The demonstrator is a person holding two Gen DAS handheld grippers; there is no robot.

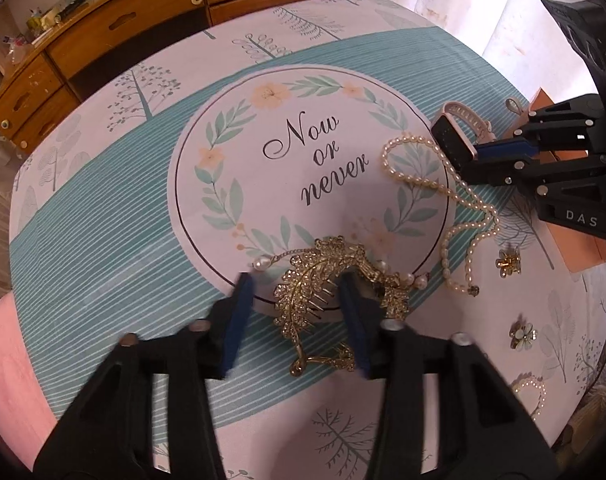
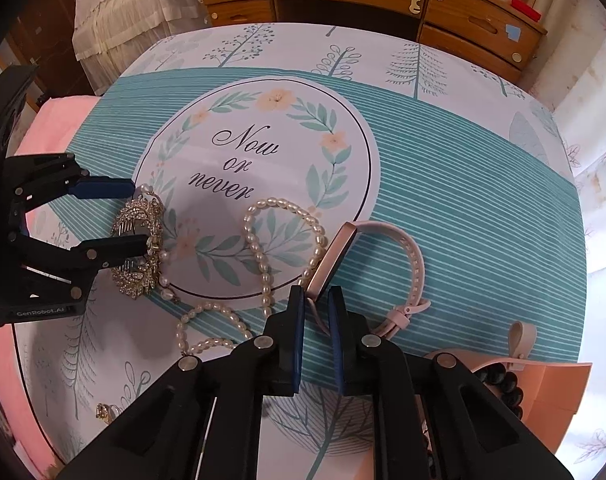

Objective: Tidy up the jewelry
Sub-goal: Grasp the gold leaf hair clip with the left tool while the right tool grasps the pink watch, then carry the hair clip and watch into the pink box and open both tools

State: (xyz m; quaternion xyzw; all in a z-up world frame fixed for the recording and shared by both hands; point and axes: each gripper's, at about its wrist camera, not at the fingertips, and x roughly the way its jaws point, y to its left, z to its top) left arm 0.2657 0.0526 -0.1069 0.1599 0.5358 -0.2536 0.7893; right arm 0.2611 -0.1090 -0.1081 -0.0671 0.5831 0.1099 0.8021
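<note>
Across the printed tablecloth [image 1: 103, 216], your left gripper [image 1: 299, 300] straddles the gold hair comb [image 1: 323, 280] unclenched, ready to lift, while your right gripper [image 2: 317, 316] pinches the pink watch [image 2: 343, 256] for stowing.

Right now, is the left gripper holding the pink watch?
No, the right gripper pinches the pink watch; the left gripper straddles the gold hair comb.

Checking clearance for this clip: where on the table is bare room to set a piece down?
Free: the striped teal band right of the "Now or never" circle, beyond the watch. Crowded: the near edge, where gold hair comb, pearl necklace and peach box cluster.
</note>
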